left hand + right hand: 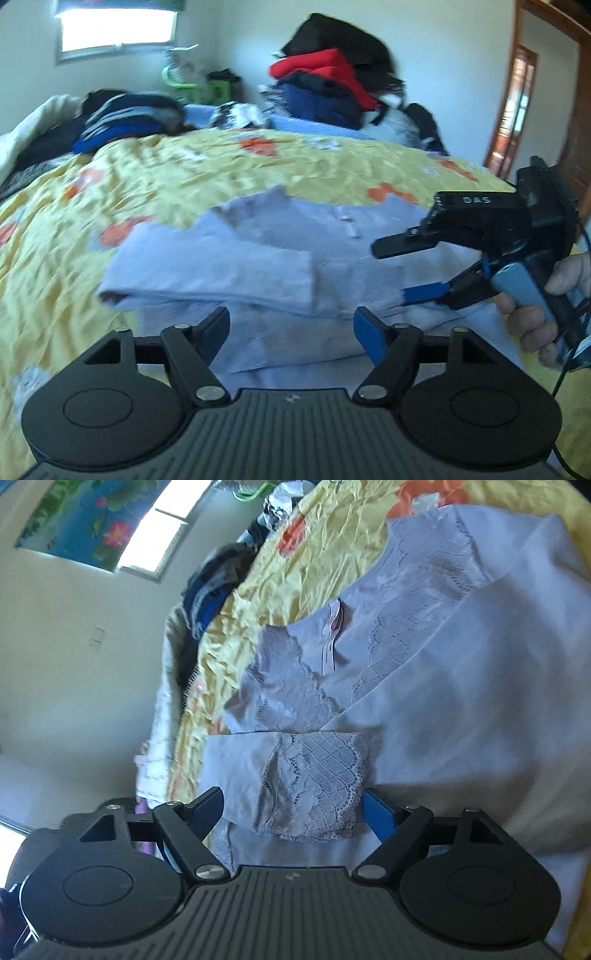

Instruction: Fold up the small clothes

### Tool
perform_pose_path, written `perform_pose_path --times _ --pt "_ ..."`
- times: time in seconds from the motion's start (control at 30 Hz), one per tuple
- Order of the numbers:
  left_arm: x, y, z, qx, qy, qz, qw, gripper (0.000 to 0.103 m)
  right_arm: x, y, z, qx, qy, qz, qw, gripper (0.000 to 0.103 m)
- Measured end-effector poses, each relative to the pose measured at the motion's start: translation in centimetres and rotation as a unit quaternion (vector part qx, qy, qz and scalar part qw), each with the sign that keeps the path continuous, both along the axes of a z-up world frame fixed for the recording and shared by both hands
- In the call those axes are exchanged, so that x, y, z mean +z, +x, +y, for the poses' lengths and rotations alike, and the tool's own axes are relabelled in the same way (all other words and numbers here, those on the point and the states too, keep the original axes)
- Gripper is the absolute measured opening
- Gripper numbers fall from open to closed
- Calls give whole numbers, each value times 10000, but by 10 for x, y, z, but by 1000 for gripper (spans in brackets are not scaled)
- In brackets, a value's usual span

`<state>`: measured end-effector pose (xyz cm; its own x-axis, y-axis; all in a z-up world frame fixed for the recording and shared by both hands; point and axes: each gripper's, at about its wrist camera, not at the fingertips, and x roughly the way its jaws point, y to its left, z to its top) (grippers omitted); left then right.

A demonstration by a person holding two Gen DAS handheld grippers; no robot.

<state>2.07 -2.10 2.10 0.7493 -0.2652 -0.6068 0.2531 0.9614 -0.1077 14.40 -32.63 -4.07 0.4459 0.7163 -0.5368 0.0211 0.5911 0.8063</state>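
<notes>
A pale lilac top with lace trim (pixel 280 254) lies partly folded on the yellow bedspread (pixel 147 177). One sleeve is folded across its body. My left gripper (pixel 291 332) is open and empty just above the garment's near edge. My right gripper (pixel 395 271) shows in the left wrist view at the garment's right side, jaws apart. In the right wrist view the right gripper (pixel 291 812) is open, with the lace cuff (pixel 314 786) of the top (pixel 461 672) lying between its fingers, not clamped.
A tall stack of folded clothes (pixel 328 85) in red, navy and black stands at the far side of the bed. A second pile of dark clothes (pixel 122 118) lies at the far left. A wooden door (pixel 517 110) is at the right.
</notes>
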Motion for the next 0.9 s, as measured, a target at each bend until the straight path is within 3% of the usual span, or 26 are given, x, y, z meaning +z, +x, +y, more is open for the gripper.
perform_pose_path --times 0.07,0.13,0.17,0.4,0.57,0.9 --pt "-3 3 8 170 30 132 9998 78 1 2 3 -5 -158 66 9999 59" --pt "-7 6 15 277 39 251 9993 78 -4 3 5 -11 -370 185 9991 7" --pt "-8 6 17 340 47 290 9990 78 -8 3 5 -6 -508 280 9983 4" --pt "-8 2 20 371 135 290 9988 78 -1 -13 6 -197 -695 -244 9971 3" --pt "-3 8 12 265 64 308 9992 78 11 -6 -7 -218 -640 -362 9971 3" --pt "-1 17 -15 10 116 309 9995 78 36 2 -92 -760 -1031 -455 9907 3"
